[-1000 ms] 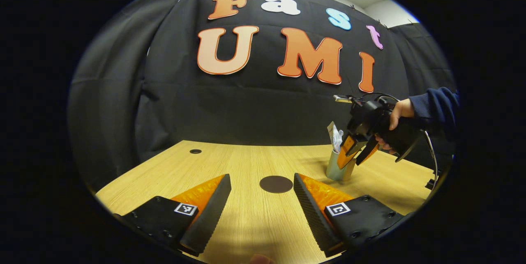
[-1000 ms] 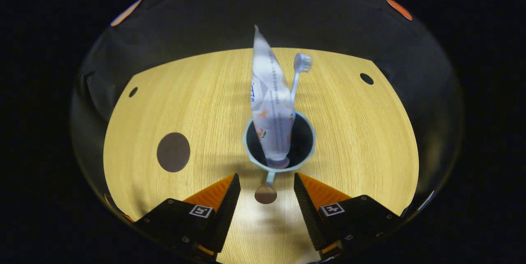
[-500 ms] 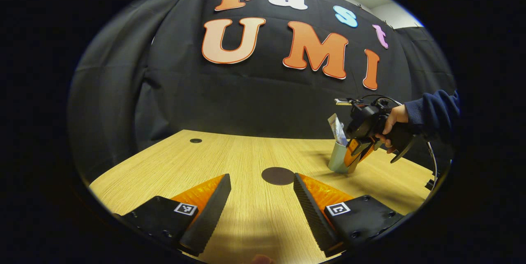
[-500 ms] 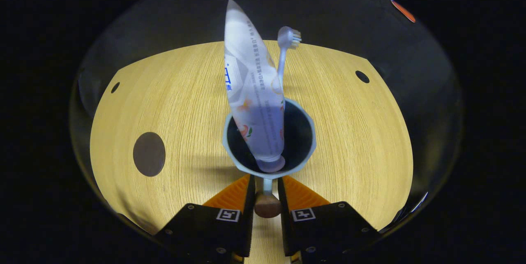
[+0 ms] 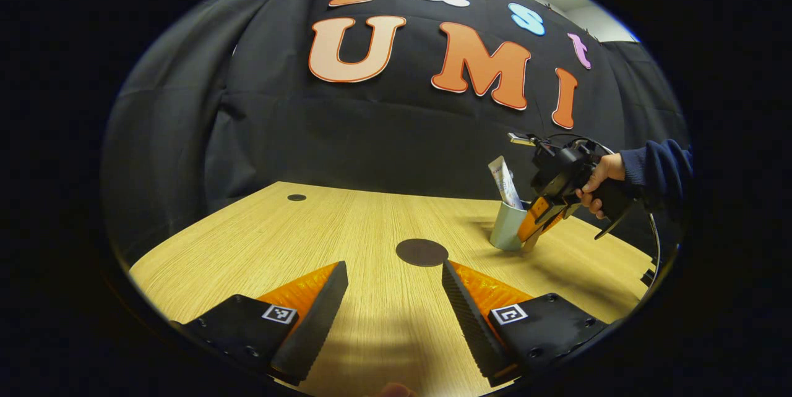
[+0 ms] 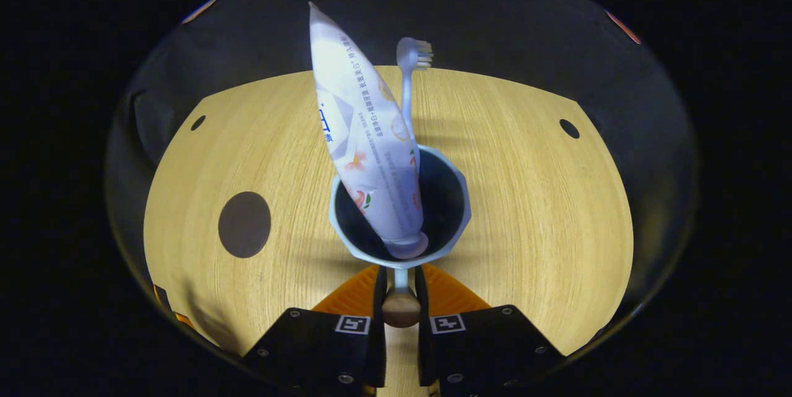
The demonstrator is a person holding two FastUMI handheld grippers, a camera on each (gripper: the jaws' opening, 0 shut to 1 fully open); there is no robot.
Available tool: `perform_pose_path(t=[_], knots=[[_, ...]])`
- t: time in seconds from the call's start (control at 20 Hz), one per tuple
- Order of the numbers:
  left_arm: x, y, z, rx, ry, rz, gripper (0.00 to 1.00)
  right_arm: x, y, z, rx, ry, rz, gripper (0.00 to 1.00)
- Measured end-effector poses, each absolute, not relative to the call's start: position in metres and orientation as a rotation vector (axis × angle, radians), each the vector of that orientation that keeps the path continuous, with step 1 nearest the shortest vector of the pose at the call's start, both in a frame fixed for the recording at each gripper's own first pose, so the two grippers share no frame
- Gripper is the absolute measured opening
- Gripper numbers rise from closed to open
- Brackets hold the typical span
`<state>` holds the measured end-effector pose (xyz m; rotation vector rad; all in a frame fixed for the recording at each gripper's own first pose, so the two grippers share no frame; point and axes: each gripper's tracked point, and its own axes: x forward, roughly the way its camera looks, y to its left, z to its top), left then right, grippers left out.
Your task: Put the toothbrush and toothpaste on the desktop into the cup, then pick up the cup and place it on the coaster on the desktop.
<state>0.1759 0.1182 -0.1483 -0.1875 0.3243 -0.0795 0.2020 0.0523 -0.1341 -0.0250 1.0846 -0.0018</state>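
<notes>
Behind the wooden counter (image 5: 346, 230) hangs the booth's black cloth, and on the wood you have the dark round coaster (image 5: 422, 251) lying flat, left of the cup (image 5: 508, 231) when seen from the left gripper view. The toothpaste (image 6: 365, 137) and the toothbrush (image 6: 409, 85) already stand in the cup, both leaning against its rim, so I judge the first part of the task is done. Your right gripper (image 6: 400, 289) is closed narrow on the small handle (image 6: 401, 309) that sticks out of the cup's near side; both fingers press on it, which is a good hold for carrying because the opening stays free and the contents are not touched. Your left gripper (image 5: 395, 298) is wide apart and holds nothing, low over the near counter, with the coaster ahead between its fingers. Compared with one second ago, the right gripper's fingers, then open on both sides of the handle, have shut on it. The cup has also tilted a little, and in the left gripper view it looks slightly raised, though I cannot tell if it has left the wood.
</notes>
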Motion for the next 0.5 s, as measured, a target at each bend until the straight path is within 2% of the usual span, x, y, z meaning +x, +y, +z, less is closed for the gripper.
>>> perform_pose_path(t=[0.5], knots=[[0.164,0.121,-0.139,-0.138,0.306,-0.074,0.98,0.212,0.054,-0.134,-0.077,0.988,0.131,0.2]])
